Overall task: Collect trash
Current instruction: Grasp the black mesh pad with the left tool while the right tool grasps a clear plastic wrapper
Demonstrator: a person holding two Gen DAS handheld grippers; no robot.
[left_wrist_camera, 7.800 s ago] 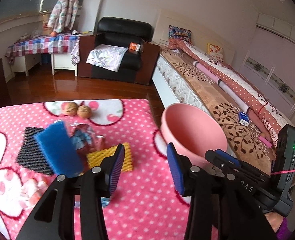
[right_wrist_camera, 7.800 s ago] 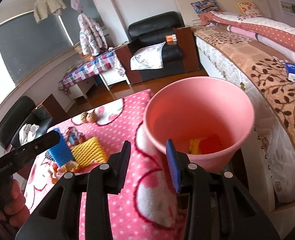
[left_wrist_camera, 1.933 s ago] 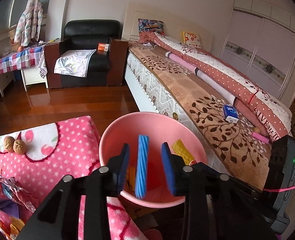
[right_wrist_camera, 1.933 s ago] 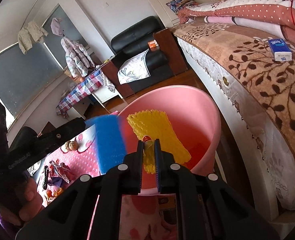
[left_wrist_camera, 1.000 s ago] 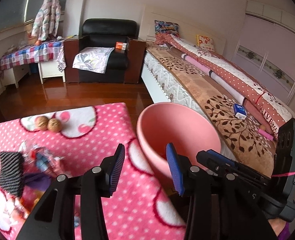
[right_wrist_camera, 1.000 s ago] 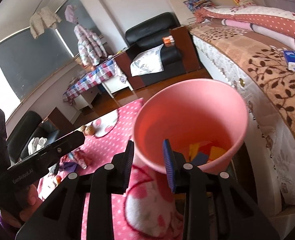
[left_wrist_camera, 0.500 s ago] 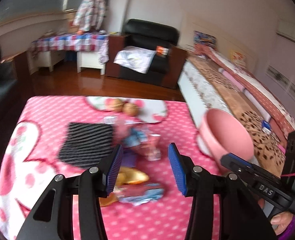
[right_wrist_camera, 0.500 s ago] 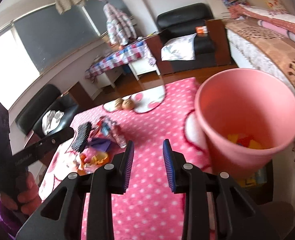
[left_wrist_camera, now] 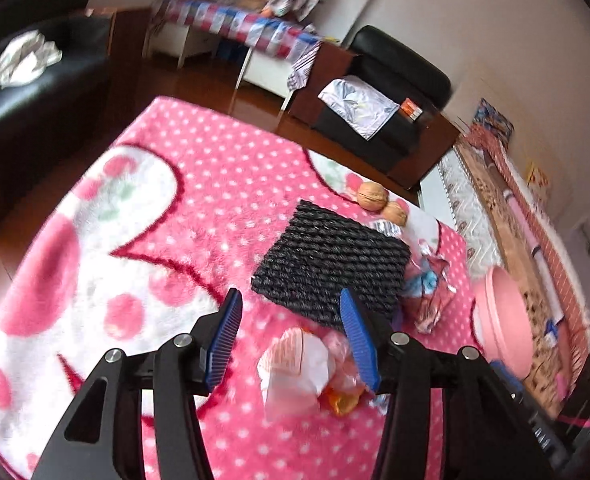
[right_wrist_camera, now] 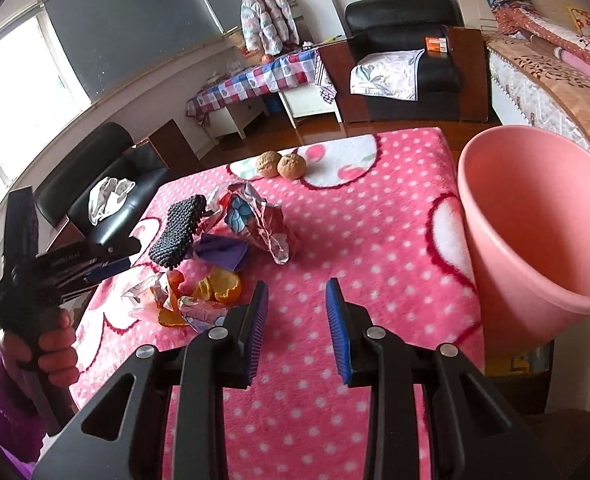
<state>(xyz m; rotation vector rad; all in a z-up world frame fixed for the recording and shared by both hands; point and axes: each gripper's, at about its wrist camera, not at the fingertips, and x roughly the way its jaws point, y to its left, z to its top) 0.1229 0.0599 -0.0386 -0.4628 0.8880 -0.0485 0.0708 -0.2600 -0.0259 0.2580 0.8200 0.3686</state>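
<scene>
A heap of trash lies on the pink dotted blanket [right_wrist_camera: 375, 240]: a black woven pad [left_wrist_camera: 331, 264], crumpled foil wrappers [right_wrist_camera: 259, 220], a purple scrap [right_wrist_camera: 221, 250], orange peel [right_wrist_camera: 223, 286] and white crumpled paper [left_wrist_camera: 295, 364]. My left gripper [left_wrist_camera: 291, 332] hangs over the near edge of the black pad and the white paper, its jaws opening with nothing pressed between them. My right gripper [right_wrist_camera: 297, 320] stands open above bare blanket, right of the heap. The pink bin [right_wrist_camera: 535, 216] stands at the table's right edge.
Two walnuts [right_wrist_camera: 281, 165] sit at the blanket's far side. A hand in a purple sleeve [right_wrist_camera: 47, 344] holds the left gripper at the left of the right wrist view. Black armchairs [right_wrist_camera: 403, 52], a checked table and a bed surround the table.
The left gripper swung left from the bin to the trash heap, rolled, and widened its jaws. The right gripper also turned left, so the bin slid to the frame's right edge.
</scene>
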